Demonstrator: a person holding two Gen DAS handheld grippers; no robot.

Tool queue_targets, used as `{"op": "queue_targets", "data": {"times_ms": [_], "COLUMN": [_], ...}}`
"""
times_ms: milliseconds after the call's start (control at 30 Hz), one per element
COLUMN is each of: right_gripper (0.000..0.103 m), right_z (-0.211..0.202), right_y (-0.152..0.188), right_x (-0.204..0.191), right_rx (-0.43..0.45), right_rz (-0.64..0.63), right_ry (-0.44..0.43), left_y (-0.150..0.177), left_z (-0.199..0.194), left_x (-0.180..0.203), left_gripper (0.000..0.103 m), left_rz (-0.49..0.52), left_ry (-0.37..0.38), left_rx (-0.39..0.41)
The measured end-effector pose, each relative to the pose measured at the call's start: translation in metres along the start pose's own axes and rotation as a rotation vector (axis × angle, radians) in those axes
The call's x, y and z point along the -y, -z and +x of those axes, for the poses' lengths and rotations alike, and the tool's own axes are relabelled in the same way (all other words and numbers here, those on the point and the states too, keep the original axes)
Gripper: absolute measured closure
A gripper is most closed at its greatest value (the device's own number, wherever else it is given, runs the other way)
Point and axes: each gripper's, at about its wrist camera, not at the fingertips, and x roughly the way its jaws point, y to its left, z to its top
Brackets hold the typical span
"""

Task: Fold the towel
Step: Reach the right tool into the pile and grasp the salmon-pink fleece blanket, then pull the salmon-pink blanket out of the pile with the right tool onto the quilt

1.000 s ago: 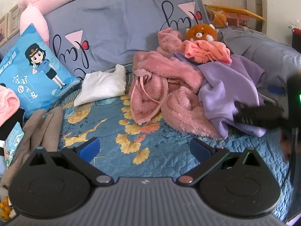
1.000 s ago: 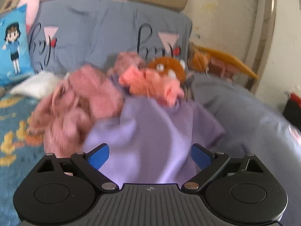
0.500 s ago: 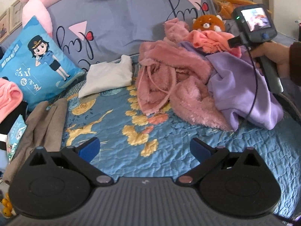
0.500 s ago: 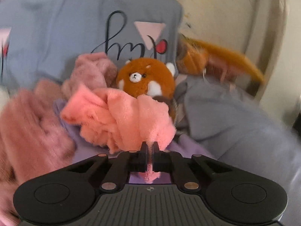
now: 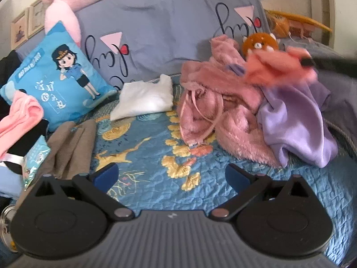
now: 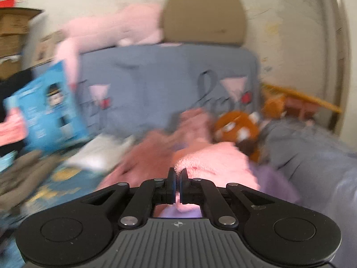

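A salmon-pink towel (image 5: 279, 68) is lifted off the laundry pile at the right, blurred by motion. My right gripper (image 6: 177, 176) is shut on an edge of that salmon-pink towel (image 6: 214, 163), which bunches just beyond the fingertips. In the left wrist view the right gripper shows only as a dark blurred shape (image 5: 330, 63) at the towel's right end. My left gripper (image 5: 170, 176) hangs open over the blue floral quilt (image 5: 142, 156), with nothing between its fingers.
A fuzzy pink garment (image 5: 214, 109) and a lilac garment (image 5: 296, 120) are heaped at the right, with an orange plush toy (image 5: 260, 42) behind. A white folded cloth (image 5: 145, 99), brown cloth (image 5: 69, 147), cartoon pillow (image 5: 58, 76) and grey pillows (image 5: 167, 29) lie behind and left.
The right gripper closed on the salmon-pink towel and is pulling it up and away from the pile; its view swung left. The left gripper stayed open over the quilt.
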Motion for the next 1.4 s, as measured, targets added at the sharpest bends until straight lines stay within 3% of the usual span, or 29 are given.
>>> {"op": "queue_targets", "data": {"times_ms": [133,367,400,467,500,533,767,867,967,1033,1200,1400], "right_gripper": [0.100,0.098,0.095,0.078,0.060,0.052,0.052,0.052,0.056,0.101,0.101,0.101], "right_z": [-0.025,-0.049,-0.049,-0.051,-0.053,-0.056,-0.043,-0.016,0.009,0.022,0.026,0.026], "right_y": [0.055,0.110,0.112,0.113,0.112,0.110,0.090,0.080,0.074,0.072,0.060,0.054], "right_x": [-0.051,-0.107,-0.108,-0.104,-0.100,-0.092,-0.027,-0.009,-0.002,-0.006,-0.052,-0.143], "right_rx": [-0.154,-0.257,-0.264,-0.272,-0.268,-0.253,-0.171,-0.164,-0.172,-0.193,-0.155,-0.131], "right_rz": [-0.121,-0.197,-0.205,-0.215,-0.216,-0.210,-0.101,0.038,0.186,0.239,0.189,0.033], "right_ry": [-0.087,-0.242,-0.240,-0.217,-0.191,-0.171,-0.016,-0.025,-0.079,-0.109,-0.252,-0.501], "left_y": [-0.001,0.010,0.013,0.017,0.020,0.023,0.039,0.040,0.042,0.040,0.031,0.024], "left_z": [-0.021,-0.042,-0.042,-0.041,-0.039,-0.036,-0.009,-0.006,-0.004,-0.006,-0.015,-0.030], "left_x": [-0.012,-0.019,-0.018,-0.014,-0.012,-0.009,0.027,0.038,0.048,0.041,0.006,-0.061], "left_gripper": [0.000,0.000,0.000,0.000,0.000,0.000,0.000,0.000,0.000,0.000,0.000,0.000], "left_rz": [-0.022,0.016,0.022,0.037,0.046,0.054,0.132,0.164,0.193,0.178,0.119,0.017], "left_ry": [-0.011,-0.037,-0.040,-0.042,-0.041,-0.036,0.013,0.027,0.040,0.036,-0.013,-0.154], "left_rx": [0.024,0.012,0.005,-0.010,-0.018,-0.028,-0.073,-0.072,-0.070,-0.066,-0.048,-0.034]}}
